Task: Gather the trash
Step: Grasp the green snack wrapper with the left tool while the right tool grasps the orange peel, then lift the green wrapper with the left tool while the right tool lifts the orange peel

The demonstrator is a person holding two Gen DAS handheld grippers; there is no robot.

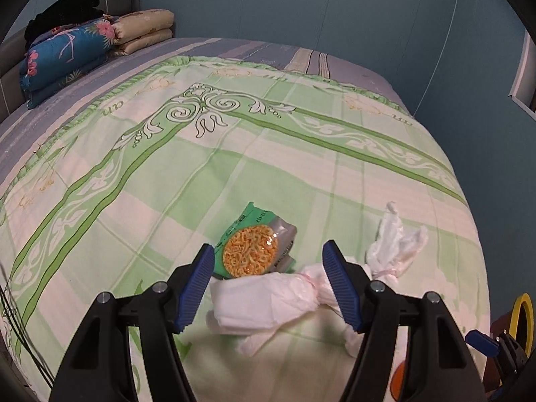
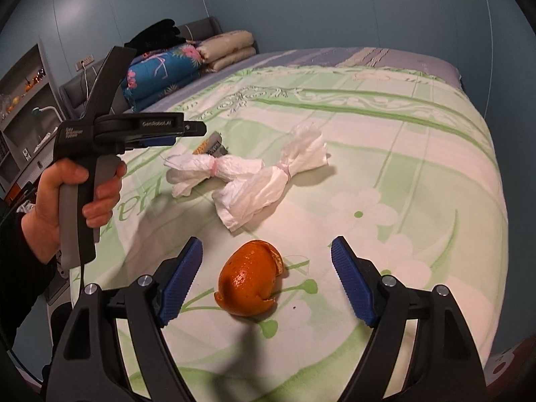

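On the green patterned bedspread [image 1: 234, 174] lie a twisted white plastic bag [image 1: 268, 298], a green snack packet [image 1: 258, 248] with orange noodles, and an orange peel [image 2: 249, 279]. My left gripper [image 1: 268, 268] is open, its jaws either side of the near part of the white bag, above it. In the right wrist view the left gripper [image 2: 187, 129] hovers over the bag [image 2: 248, 177] and the packet [image 2: 211, 147]. My right gripper [image 2: 266, 258] is open and empty, its jaws either side of the orange peel, just above the bed.
Folded quilts and pillows [image 1: 67, 53] are stacked at the head of the bed, with a black item on top. Blue walls [image 1: 301, 0] surround the bed. A shelf [image 2: 23, 93] stands at the left. A yellow ring [image 1: 522, 318] sits beyond the bed's right edge.
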